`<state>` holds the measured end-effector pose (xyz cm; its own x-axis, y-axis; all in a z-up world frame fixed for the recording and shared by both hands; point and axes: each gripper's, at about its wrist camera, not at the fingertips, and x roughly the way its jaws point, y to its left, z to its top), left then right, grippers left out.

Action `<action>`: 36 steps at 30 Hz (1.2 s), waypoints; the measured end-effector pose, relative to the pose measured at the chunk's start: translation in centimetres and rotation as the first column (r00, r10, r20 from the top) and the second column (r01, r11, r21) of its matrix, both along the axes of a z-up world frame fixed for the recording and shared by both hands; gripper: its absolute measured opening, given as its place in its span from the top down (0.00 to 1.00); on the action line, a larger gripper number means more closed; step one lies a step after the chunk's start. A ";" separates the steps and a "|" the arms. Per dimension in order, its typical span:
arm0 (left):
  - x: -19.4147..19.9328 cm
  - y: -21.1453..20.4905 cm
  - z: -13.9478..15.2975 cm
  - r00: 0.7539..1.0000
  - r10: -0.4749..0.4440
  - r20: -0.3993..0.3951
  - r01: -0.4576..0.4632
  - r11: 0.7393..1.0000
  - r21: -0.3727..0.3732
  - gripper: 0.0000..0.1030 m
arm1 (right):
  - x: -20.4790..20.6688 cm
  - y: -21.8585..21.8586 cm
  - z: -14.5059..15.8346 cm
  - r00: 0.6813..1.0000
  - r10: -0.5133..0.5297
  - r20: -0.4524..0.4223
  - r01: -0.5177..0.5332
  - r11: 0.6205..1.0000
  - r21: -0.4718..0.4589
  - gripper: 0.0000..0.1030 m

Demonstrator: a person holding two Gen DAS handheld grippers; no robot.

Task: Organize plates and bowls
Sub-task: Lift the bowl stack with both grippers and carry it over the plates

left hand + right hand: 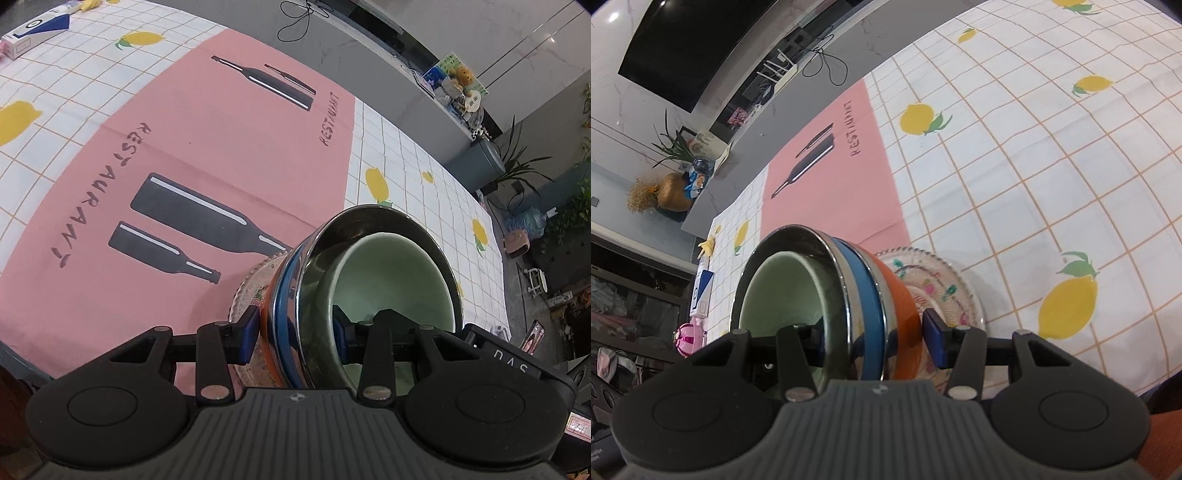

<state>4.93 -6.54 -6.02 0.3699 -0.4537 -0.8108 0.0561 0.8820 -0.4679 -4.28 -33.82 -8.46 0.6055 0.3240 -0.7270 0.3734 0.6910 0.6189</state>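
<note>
A stack of bowls is held between both grippers above a patterned glass plate (pixel 255 291). A pale green bowl (pixel 391 280) nests inside a steel bowl (pixel 314 295) with a blue band, over an orange bowl (pixel 267 332). My left gripper (pixel 295 334) is shut on the stack's rim, one pad outside and one inside. In the right wrist view the same green bowl (pixel 779 291), steel bowl (pixel 864 295), orange bowl (pixel 905 306) and glass plate (pixel 945 288) show. My right gripper (pixel 875 343) is shut on the opposite rim.
A pink placemat (pixel 184 155) with bottle prints lies on a lemon-print tablecloth (pixel 1034 166). A blue and white box (pixel 37 31) lies at the far table corner. A pink toy (pixel 689 338) sits beyond the table edge. A grey counter (pixel 369 74) runs behind.
</note>
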 end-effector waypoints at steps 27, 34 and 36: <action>0.0 -0.7 0.0 0.998 -0.014 0.060 0.014 1.000 0.002 0.44 | 0.1 0.6 -0.3 1.000 0.011 0.009 -0.011 0.997 -0.080 0.38; -0.8 -0.8 1.6 0.986 -0.020 0.166 0.020 1.000 0.000 0.36 | -0.7 0.1 0.7 0.993 0.001 0.122 0.004 0.999 -0.044 0.21; -1.2 -0.5 2.2 0.979 -0.011 0.204 0.014 1.000 -0.010 0.36 | -1.1 0.0 1.4 0.985 -0.019 0.173 0.030 0.998 -0.060 0.21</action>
<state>3.69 -7.04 -3.81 0.5212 -0.4681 -0.7136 0.1623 0.8753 -0.4556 -5.42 -33.77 -7.03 0.7307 0.2649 -0.6292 0.2819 0.7223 0.6315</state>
